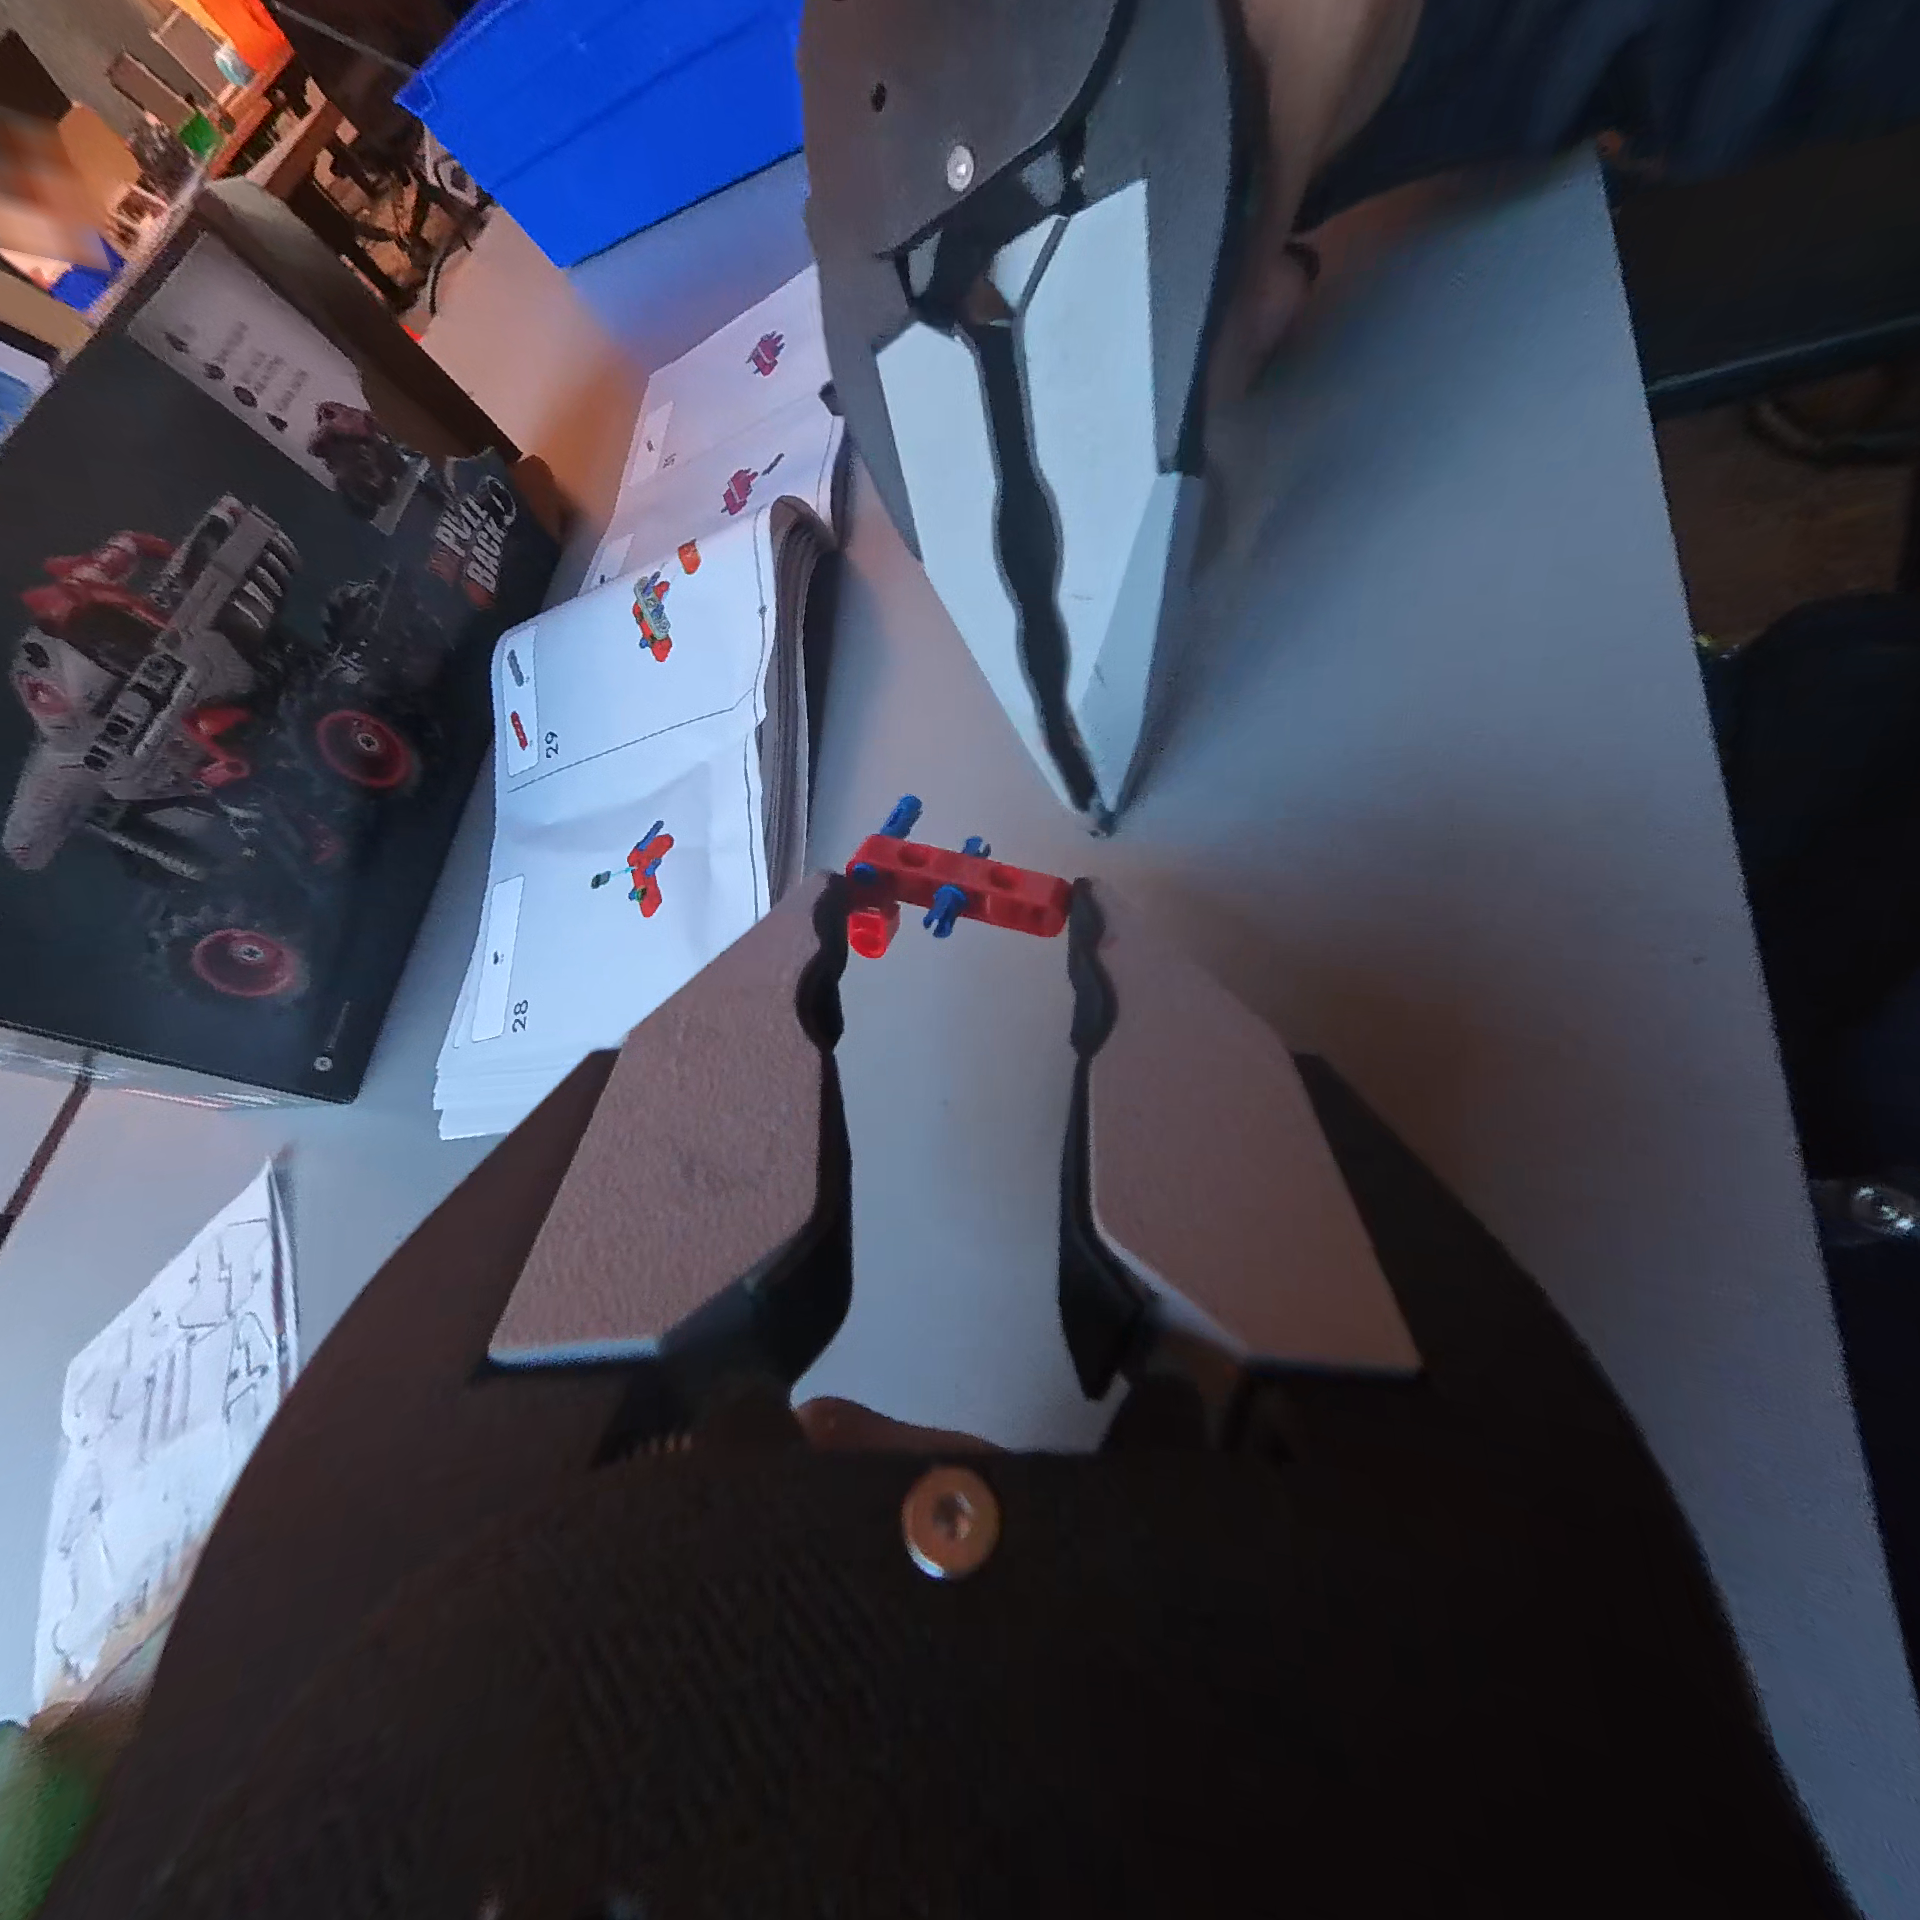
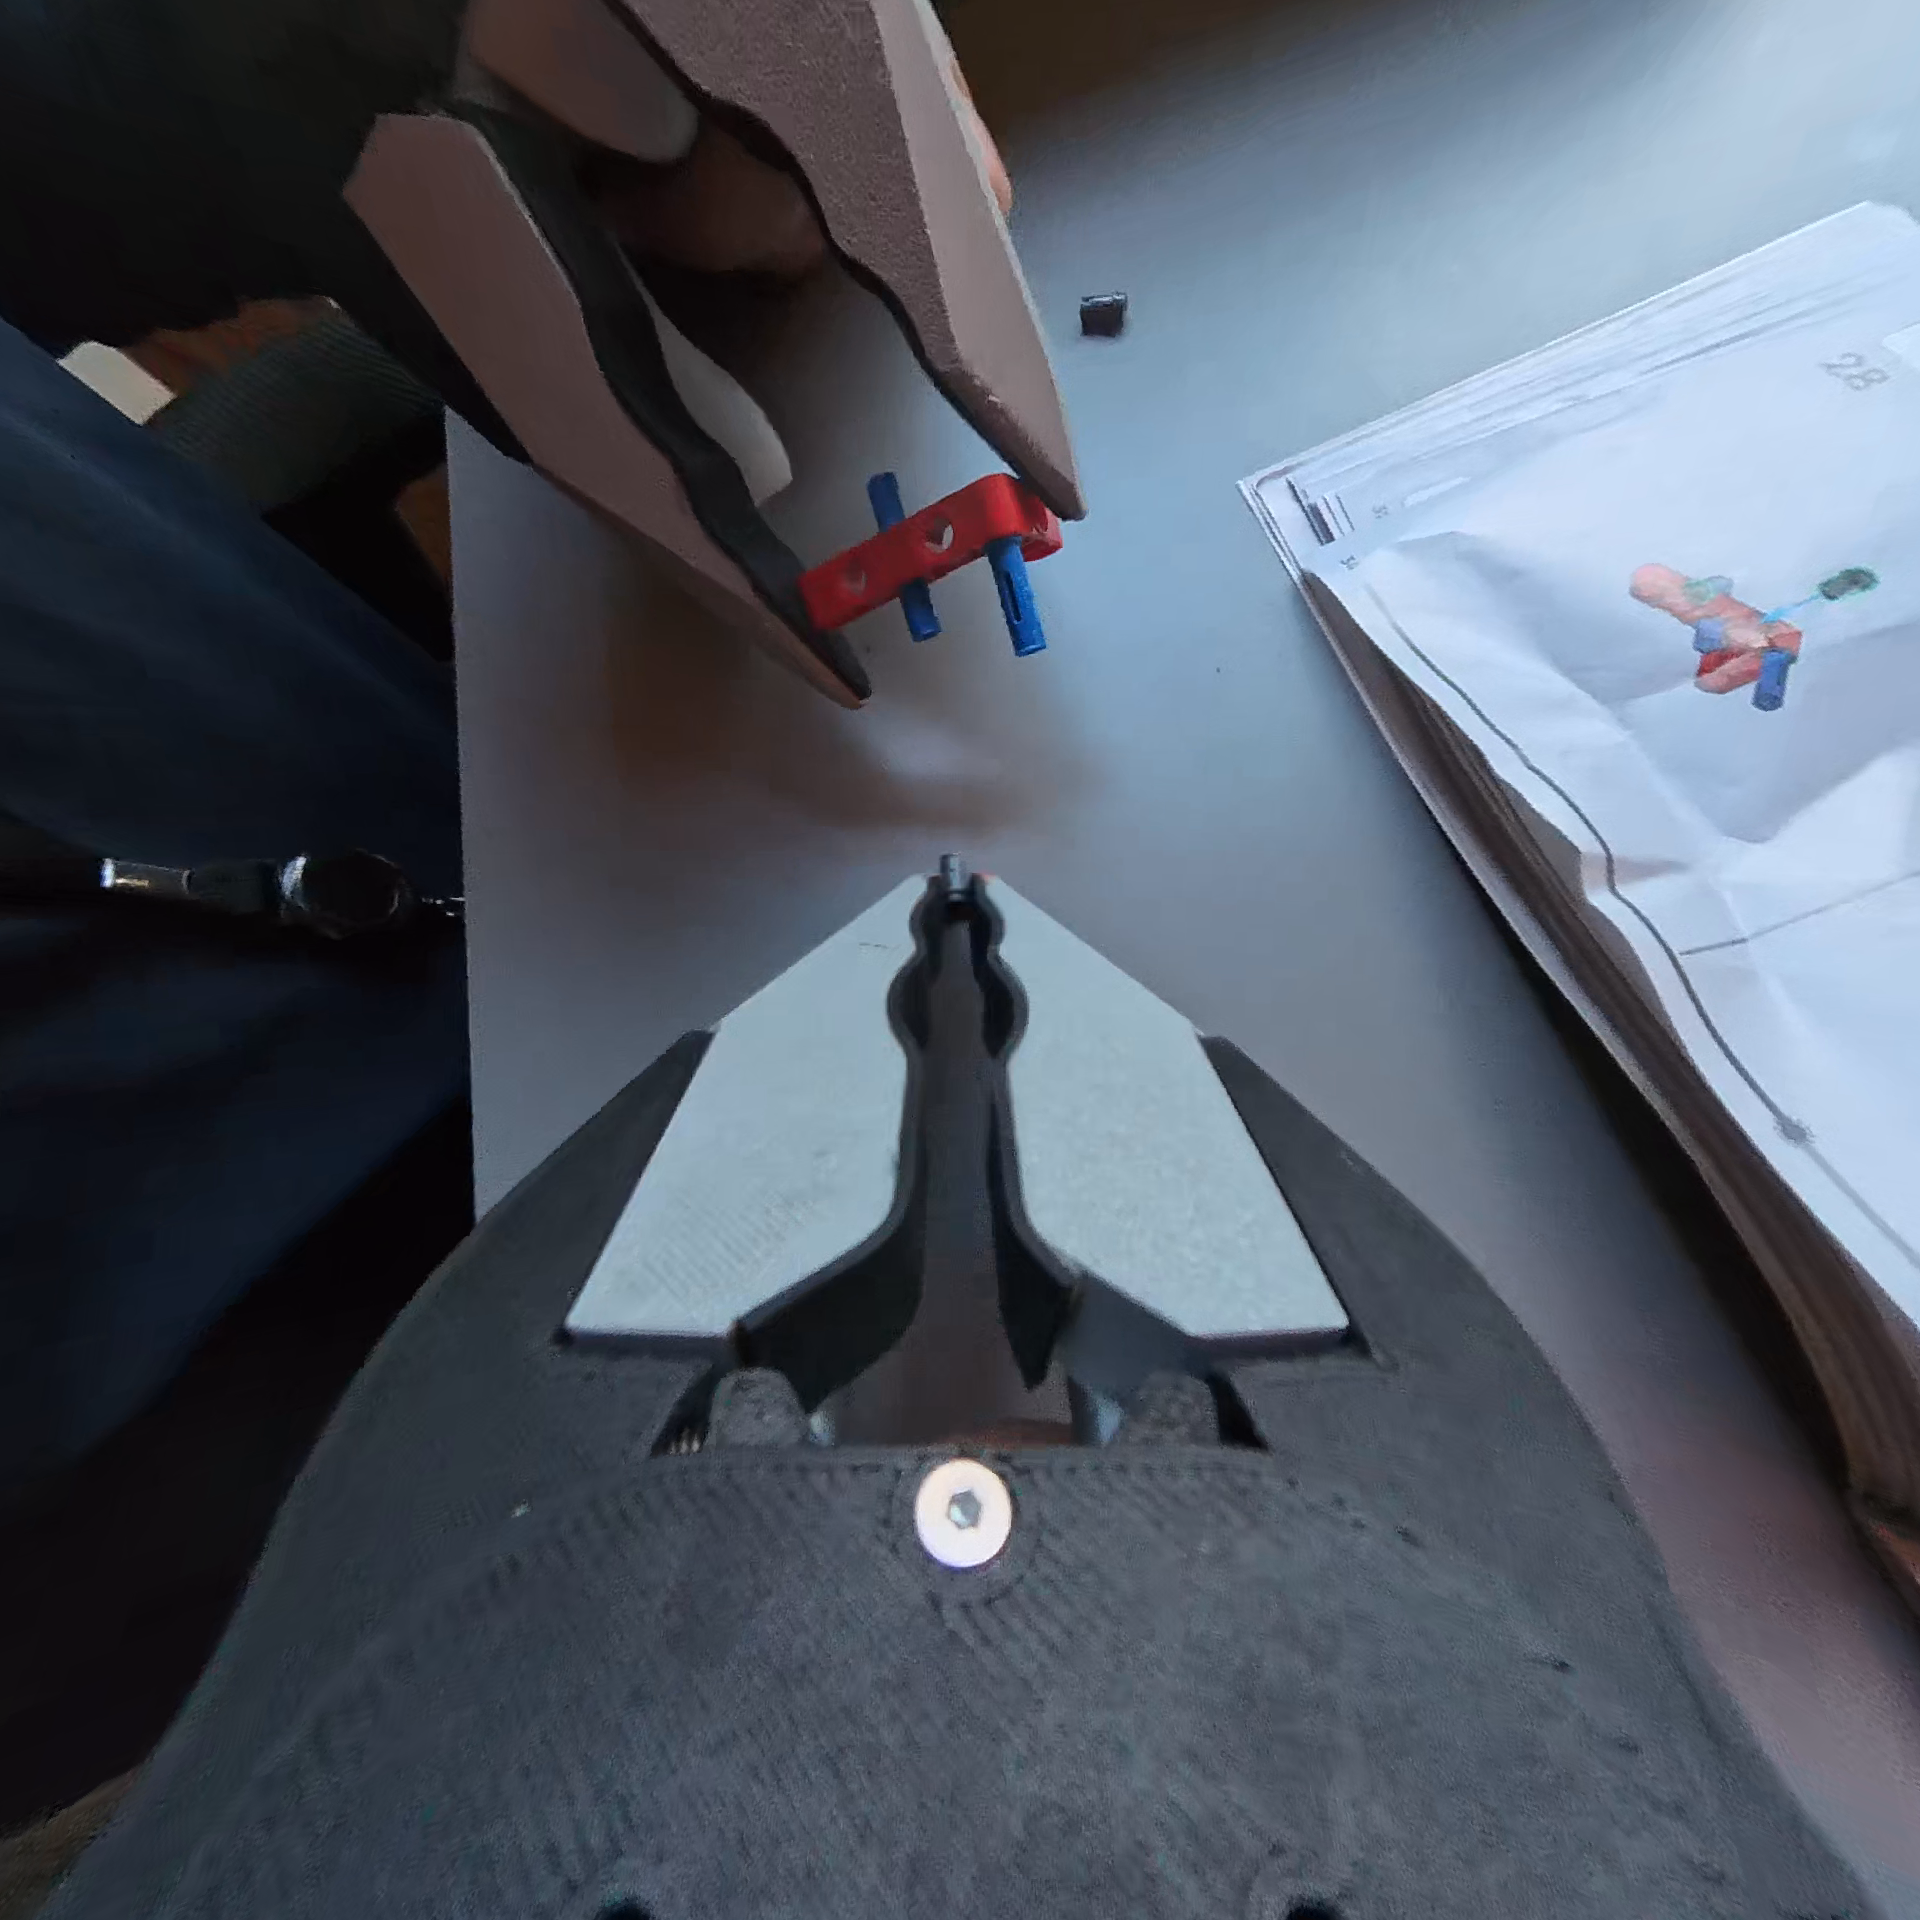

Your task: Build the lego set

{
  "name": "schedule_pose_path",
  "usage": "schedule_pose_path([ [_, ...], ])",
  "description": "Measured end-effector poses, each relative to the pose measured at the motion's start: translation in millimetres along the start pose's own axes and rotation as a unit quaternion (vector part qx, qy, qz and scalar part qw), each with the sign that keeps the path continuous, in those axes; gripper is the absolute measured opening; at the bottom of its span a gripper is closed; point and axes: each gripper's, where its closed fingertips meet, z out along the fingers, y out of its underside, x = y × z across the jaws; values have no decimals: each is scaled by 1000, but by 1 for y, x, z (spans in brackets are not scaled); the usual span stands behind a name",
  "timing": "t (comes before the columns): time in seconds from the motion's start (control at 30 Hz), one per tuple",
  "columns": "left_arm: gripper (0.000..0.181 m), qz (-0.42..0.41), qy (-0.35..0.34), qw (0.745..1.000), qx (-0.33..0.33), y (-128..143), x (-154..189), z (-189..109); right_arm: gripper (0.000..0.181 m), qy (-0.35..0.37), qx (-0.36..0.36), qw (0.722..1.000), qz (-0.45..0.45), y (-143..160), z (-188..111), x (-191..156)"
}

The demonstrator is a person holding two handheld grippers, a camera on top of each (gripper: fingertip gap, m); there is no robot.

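My left gripper (image 1: pixel 956 899) is shut on a red lego beam (image 1: pixel 961 883) with blue pins (image 1: pixel 943 909) through it, gripped end to end and held above the grey table (image 1: pixel 1403 727). A small red piece hangs at its left end. In the right wrist view the same beam (image 2: pixel 935 551) sits between the left gripper's (image 2: pixel 961 597) tips. My right gripper (image 2: pixel 951 888) is shut on a small dark pin (image 2: pixel 951 868) at its tips. It points at the beam from a short distance away. It also shows in the left wrist view (image 1: pixel 1096 821).
An open instruction booklet (image 1: pixel 644 769) lies left of the beam and also shows in the right wrist view (image 2: pixel 1662 727). The set's box (image 1: pixel 208 707) is farther left, with a blue bin (image 1: pixel 603 114) behind. A small black piece (image 2: pixel 1103 312) lies on the table. A folded sheet (image 1: pixel 177 1403) lies near left. About 10 cm separates my left fingertips from the small black piece (image 2: pixel 1103 312).
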Motion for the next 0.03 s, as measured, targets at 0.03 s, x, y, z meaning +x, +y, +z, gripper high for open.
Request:
schedule_pose_path([
  [0.03,40,-9,1,1000,0,0,-1,0,1,-4,3,1000,-2,-1,1,-1],
])
